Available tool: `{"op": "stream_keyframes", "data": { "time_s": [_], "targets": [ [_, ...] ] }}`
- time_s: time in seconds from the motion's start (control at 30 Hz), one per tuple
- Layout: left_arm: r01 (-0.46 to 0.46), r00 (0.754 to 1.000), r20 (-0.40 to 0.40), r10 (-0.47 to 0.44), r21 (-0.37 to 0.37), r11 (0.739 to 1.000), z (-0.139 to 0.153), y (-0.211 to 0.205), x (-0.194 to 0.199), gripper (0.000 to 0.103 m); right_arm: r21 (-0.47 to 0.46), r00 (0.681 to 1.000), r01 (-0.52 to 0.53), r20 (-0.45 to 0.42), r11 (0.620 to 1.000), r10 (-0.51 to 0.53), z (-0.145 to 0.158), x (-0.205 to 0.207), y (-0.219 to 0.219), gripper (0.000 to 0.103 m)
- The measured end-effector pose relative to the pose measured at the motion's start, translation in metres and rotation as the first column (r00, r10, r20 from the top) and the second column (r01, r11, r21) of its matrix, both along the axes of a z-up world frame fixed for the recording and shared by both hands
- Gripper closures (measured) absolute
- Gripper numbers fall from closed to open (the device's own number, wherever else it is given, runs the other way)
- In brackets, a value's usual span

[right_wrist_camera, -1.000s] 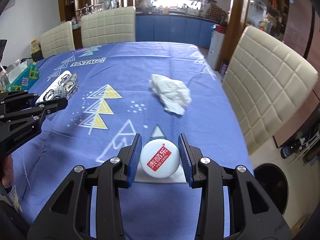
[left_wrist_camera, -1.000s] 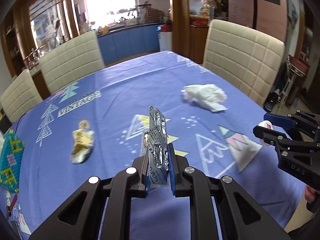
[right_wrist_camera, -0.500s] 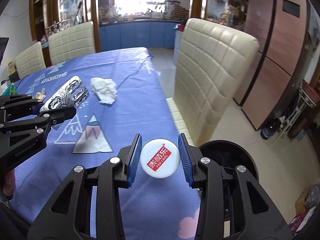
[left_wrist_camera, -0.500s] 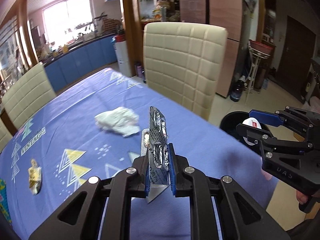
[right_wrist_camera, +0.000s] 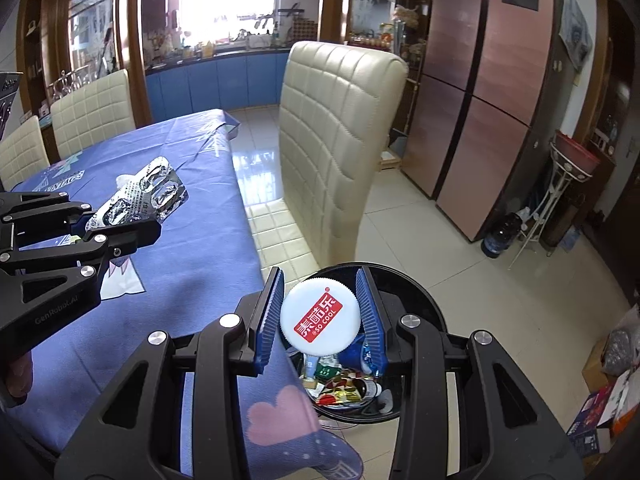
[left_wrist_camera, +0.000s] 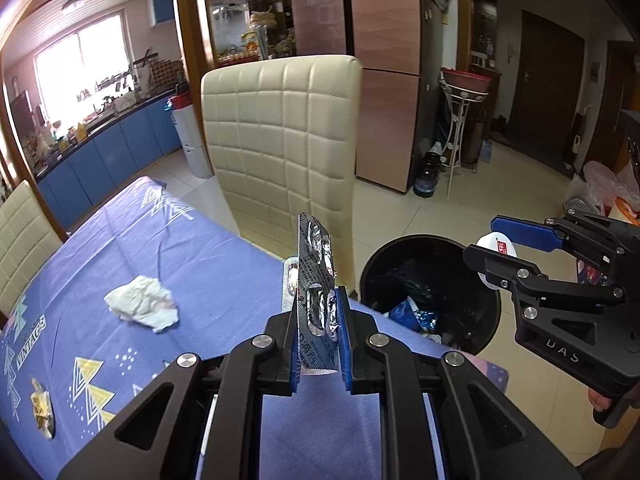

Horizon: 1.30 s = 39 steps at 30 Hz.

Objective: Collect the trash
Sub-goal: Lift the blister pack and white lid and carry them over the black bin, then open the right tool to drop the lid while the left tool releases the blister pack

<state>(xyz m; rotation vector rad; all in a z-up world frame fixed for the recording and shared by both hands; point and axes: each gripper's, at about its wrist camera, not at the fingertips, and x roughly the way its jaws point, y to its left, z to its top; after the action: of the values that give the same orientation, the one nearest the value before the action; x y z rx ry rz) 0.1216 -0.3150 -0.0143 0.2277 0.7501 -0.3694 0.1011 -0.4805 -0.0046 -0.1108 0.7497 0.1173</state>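
Blue-clothed table edge with black bin on the floor beside it, now in view, unlike a second ago. Left gripper still clamps a blister pack over the table corner; right gripper still pinches a white cap above the bin. Bin contents are mostly hidden.

- Both grippers have swung away from the middle of the desk to its right edge.
- The right gripper with the cap now hangs over the open bin.
- The left gripper with the blister pack now sits at the desk's edge, just beside the bin.
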Motion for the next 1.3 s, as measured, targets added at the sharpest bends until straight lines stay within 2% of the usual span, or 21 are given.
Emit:
{"op": "stream_keyframes", "data": {
  "time_s": [0.7, 0.77, 0.8, 0.83, 1.3],
  "targets": [
    [0.099, 0.995, 0.001, -0.099, 0.01, 0.995, -0.002, -0.052, 0.027, 0.089, 0.002, 0.997, 0.078, 0.014, 0.997, -0.078, -0.002, 0.019, -0.041, 0.063],
    [0.103, 0.995, 0.0, -0.103, 0.014, 0.995, -0.003, -0.054, 0.029, 0.088, -0.003, 0.996, 0.085, 0.013, 0.996, -0.085, -0.004, 0.023, -0.042, 0.061],
    [0.104, 0.995, -0.002, -0.104, 0.016, 0.994, -0.004, -0.055, 0.031, 0.088, -0.01, 0.996, 0.091, 0.012, 0.996, -0.091, -0.005, 0.026, -0.043, 0.044],
    [0.106, 0.994, -0.004, -0.106, 0.016, 0.994, -0.005, -0.057, 0.033, 0.088, -0.025, 0.994, 0.106, 0.016, 0.994, -0.106, -0.006, 0.027, -0.044, 0.033],
    [0.179, 0.983, -0.031, -0.179, 0.0, 0.984, -0.011, -0.095, 0.045, 0.088, -0.015, 0.976, 0.214, -0.024, 0.977, -0.214, -0.018, 0.02, -0.08, 0.034]
  ]
}}
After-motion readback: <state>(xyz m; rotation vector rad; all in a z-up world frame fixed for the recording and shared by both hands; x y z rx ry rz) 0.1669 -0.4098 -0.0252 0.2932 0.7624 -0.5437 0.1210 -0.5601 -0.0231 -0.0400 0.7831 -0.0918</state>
